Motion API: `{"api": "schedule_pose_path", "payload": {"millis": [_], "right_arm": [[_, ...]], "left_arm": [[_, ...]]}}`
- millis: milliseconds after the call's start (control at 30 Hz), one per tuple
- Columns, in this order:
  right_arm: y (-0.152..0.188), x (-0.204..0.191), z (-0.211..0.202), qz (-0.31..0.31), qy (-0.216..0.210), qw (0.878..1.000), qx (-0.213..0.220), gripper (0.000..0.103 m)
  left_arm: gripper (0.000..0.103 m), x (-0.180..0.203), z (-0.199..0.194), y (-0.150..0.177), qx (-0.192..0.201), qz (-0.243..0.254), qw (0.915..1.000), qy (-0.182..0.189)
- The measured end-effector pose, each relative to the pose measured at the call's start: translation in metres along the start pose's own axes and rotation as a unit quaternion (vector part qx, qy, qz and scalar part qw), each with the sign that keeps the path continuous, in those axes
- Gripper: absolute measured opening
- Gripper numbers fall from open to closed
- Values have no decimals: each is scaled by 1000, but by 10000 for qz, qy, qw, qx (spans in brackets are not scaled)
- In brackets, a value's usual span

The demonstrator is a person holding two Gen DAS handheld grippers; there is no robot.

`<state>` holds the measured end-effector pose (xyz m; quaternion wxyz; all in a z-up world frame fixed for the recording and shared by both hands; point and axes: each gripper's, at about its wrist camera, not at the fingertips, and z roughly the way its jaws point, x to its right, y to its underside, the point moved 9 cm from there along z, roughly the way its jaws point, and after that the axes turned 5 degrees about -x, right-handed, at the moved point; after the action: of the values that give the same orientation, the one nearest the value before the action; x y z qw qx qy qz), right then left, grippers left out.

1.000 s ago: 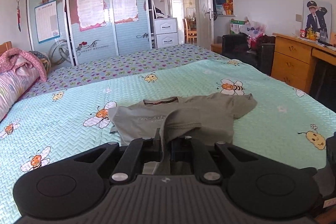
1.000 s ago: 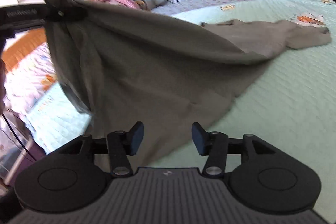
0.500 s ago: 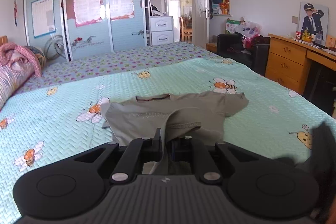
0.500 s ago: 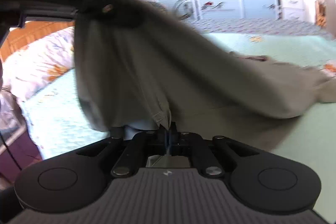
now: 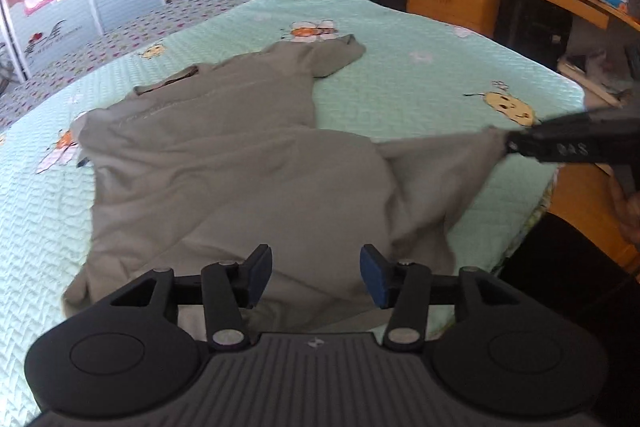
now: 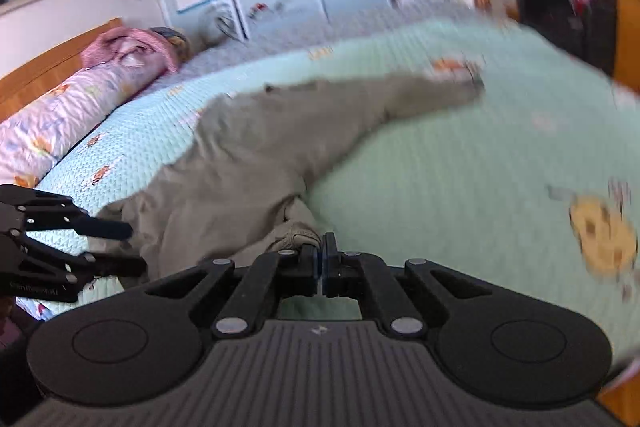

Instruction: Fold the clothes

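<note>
An olive-grey short-sleeved T-shirt [image 5: 224, 163] lies spread on the mint-green bedspread [image 5: 420, 91], its dark-trimmed neckline towards the far side and one sleeve stretched out flat towards the far right. The body is loosely rumpled, with soft folds running across it, and the hem end reaches the near edge of the bed. The hem's right corner is lifted and drawn taut out to the right, while the left part rests slack on the bedspread.
</note>
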<state>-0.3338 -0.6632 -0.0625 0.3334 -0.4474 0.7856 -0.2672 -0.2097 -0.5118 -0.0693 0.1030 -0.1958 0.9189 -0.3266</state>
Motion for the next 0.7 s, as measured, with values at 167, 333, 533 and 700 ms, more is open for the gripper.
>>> {"api": "schedule_pose_path", "payload": {"millis": [167, 333, 533, 700], "right_arm": [[8, 9, -33, 280, 38, 9989, 387, 2], [-15, 15, -58, -140, 404, 9941, 998, 2], [-25, 25, -75, -272, 647, 9888, 1317, 2], [-13, 53, -63, 15, 846, 9910, 1034, 3]], "left_arm": [[62, -38, -12, 1, 94, -906, 9958, -62], [62, -71, -27, 2, 315, -1750, 9839, -152], [62, -85, -35, 5, 408, -1948, 9790, -432], [64, -90, -32, 14, 285, -1939, 9790, -556]]}}
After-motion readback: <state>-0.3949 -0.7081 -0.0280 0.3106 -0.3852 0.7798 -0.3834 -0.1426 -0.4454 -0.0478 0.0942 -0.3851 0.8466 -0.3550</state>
